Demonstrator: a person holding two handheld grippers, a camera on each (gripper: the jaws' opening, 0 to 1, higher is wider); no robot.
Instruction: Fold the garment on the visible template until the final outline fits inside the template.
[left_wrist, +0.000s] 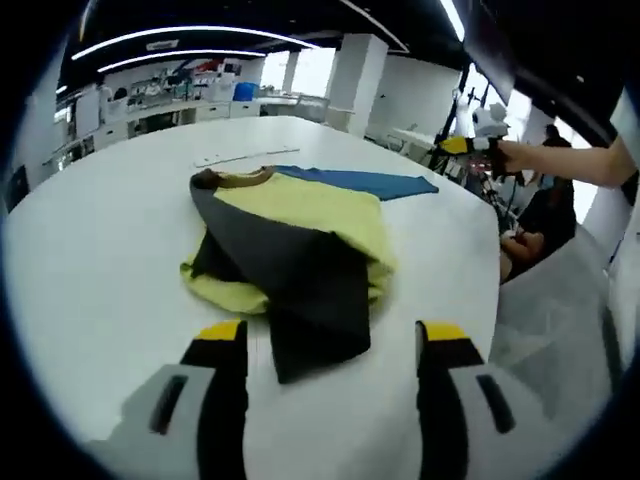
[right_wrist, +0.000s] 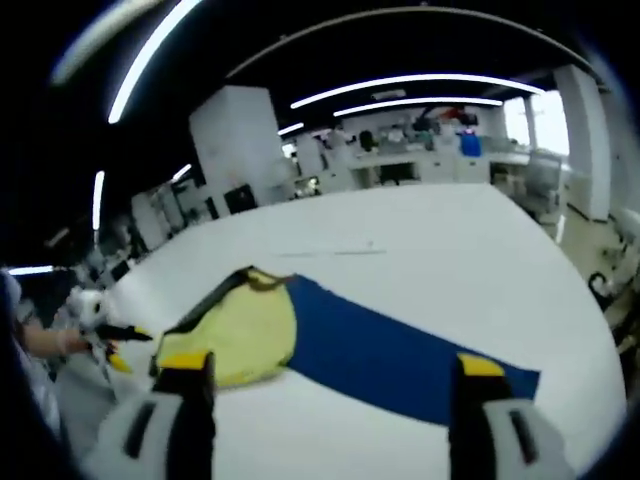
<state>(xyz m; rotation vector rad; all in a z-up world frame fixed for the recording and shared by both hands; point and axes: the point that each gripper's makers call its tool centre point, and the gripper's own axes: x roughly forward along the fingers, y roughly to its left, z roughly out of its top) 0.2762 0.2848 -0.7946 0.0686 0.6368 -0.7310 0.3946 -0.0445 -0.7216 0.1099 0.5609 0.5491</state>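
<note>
A yellow and dark grey garment (left_wrist: 300, 235) lies bunched on the white table (left_wrist: 100, 260), its dark part folded over the front. Its far edge overlaps a flat blue template (left_wrist: 365, 182). My left gripper (left_wrist: 332, 335) is open just short of the garment's near dark corner, holding nothing. A person's arm holds the right gripper (left_wrist: 468, 146) off the table's far right edge. In the right gripper view the garment (right_wrist: 245, 335) covers the left end of the blue template (right_wrist: 390, 355). My right gripper (right_wrist: 332, 365) stands open above them, holding nothing. The left gripper (right_wrist: 122, 340) shows at far left.
A thin white strip (left_wrist: 240, 157) lies on the table beyond the garment, also seen as a white strip (right_wrist: 330, 253) in the right gripper view. The round table edge (left_wrist: 495, 260) drops off at the right, where a person (left_wrist: 530, 235) sits. Lab benches line the back.
</note>
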